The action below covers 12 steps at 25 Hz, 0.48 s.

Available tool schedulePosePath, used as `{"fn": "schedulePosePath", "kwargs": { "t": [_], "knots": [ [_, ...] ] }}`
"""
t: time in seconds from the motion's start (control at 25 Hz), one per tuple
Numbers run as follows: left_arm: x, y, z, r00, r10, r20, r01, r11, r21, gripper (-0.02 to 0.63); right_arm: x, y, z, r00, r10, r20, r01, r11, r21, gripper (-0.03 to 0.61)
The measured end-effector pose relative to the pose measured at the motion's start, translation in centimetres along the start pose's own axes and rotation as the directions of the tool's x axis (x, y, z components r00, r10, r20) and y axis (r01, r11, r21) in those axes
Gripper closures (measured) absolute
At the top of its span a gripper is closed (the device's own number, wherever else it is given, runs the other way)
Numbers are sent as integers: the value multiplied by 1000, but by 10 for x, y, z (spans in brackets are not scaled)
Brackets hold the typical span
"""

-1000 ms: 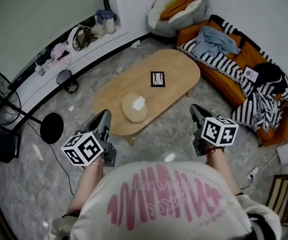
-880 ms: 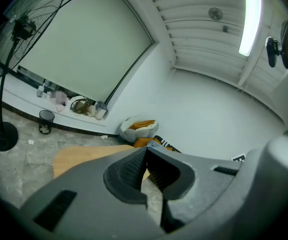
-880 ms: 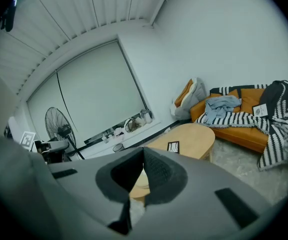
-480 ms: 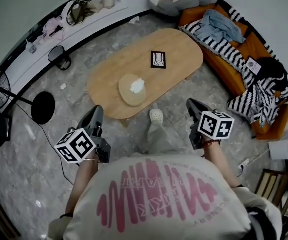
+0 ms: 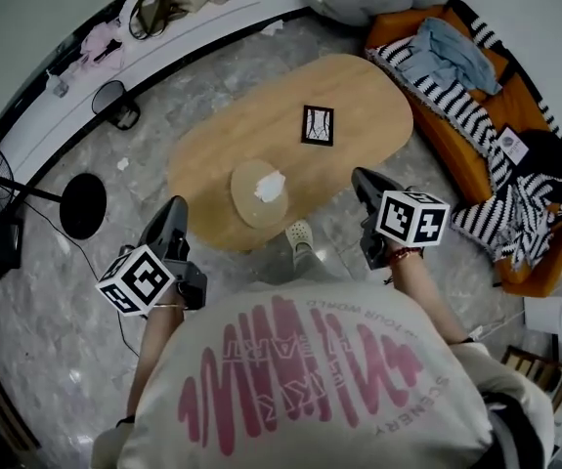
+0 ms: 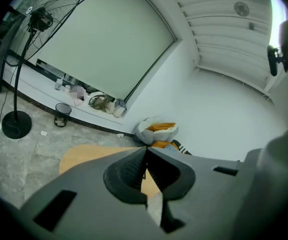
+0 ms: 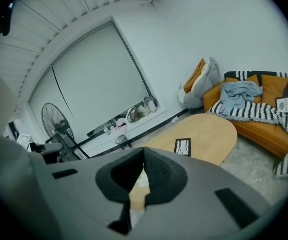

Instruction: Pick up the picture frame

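Both tools are in the air at the near side of the table, neither touching anything.

Left tool (image 5: 175, 205): in its own view the dark ribbed jaws meet at the tips, nothing clamped. It sits over the grey marbled floor (image 5: 85, 291), just left of the table's near end.

Right tool (image 5: 361, 177): jaws pressed together, empty. It sits at the table's near right edge.

The small black rectangular picture frame (image 5: 318, 125), white sheet with thin dark line drawing inside, lies flat on the oval light-wood table (image 5: 368, 76). It is right of centre and well apart from both tools. We also see it in the right tool's view, just right of the jaws.

A round pale wooden tray (image 5: 246, 203) holding a crumpled white tissue (image 5: 269, 186) sits nearer than the frame, between the two tools.

A white perforated clog (image 5: 301, 233) is on the floor at the table's near edge.

Writing:
- The person's white T-shirt (image 5: 300, 379) carries pink lettering, upside down from the head. We make out "YOUR WORLD" and "SCENERY" in the small lines; the large letters we cannot read with confidence.
- A white card (image 5: 512, 145) on the orange sofa (image 5: 453, 176), right, has print too small to read.
- The marker cubes bear only black-and-white square patterns.

A black-and-white striped blanket (image 5: 452, 115) and a blue-grey garment (image 5: 453, 52) lie on the sofa. A black standing fan (image 6: 39, 15) is far left.
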<state>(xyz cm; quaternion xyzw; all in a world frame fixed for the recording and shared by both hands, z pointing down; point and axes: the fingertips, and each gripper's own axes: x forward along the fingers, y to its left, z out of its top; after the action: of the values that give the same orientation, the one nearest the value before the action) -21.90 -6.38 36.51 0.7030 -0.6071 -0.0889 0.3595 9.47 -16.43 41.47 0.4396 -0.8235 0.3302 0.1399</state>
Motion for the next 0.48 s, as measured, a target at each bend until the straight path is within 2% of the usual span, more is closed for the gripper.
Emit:
{"fn": "schedulePosePath", "kwargs": {
  "t": [0.08,0.24,0.48],
  "knots": [
    [24,1,11,1000,3,10,-3,999,-32,611,24,-13,16,1000,11,-26,-11,1000,23,574],
    [75,4,24,1000,11,-12,-12,999,-46,611,75,-40,46,998,45,-51,-37,989,140,574],
    [134,27,11,994,88,-70,-96,988,-118,611,147,-83,60,989,85,-122,-43,950,310,574]
  ]
}}
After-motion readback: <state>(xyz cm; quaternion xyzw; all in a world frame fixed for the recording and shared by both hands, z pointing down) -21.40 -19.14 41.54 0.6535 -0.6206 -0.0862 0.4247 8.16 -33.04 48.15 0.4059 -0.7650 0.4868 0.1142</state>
